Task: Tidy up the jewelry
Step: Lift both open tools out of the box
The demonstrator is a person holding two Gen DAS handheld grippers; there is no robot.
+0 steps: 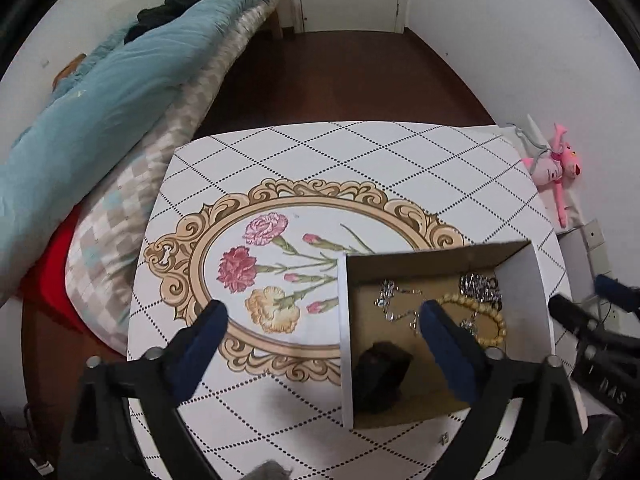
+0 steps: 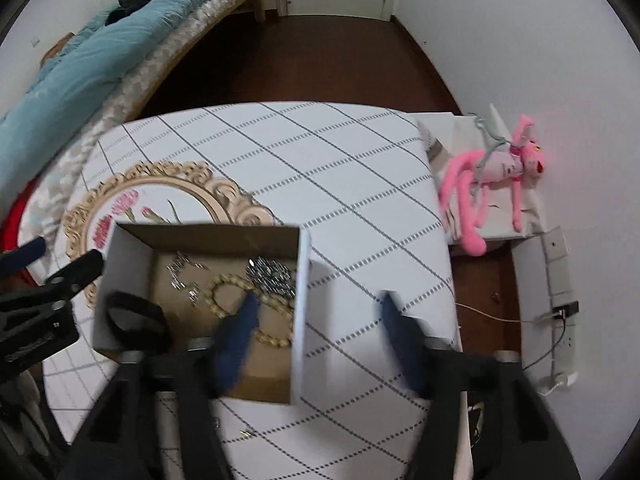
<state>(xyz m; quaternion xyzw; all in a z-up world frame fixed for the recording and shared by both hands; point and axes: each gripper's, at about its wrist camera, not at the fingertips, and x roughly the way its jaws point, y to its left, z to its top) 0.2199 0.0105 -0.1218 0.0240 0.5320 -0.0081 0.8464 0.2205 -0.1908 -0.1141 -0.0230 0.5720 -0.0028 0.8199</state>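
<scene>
A cardboard box (image 1: 440, 272) sits on the surface (image 1: 320, 152), near its right edge and partly over the flower design (image 1: 260, 276) printed in the middle. Inside the box, a bead bracelet (image 1: 484, 320) lies near the far right corner, with a tangle of silver chain (image 1: 480, 286) just behind it and a thinner silver chain (image 1: 390, 300) toward the far left corner. A black item (image 1: 384, 368) rests against the box's left wall, closer to the near edge.

The left tongs (image 1: 324, 314) are spread wide and hold nothing, one finger over the surface and the other above the box. The right tongs (image 2: 320, 308) are also spread wide and empty, straddling the box's right wall (image 2: 302, 312); this view is blurred.
</scene>
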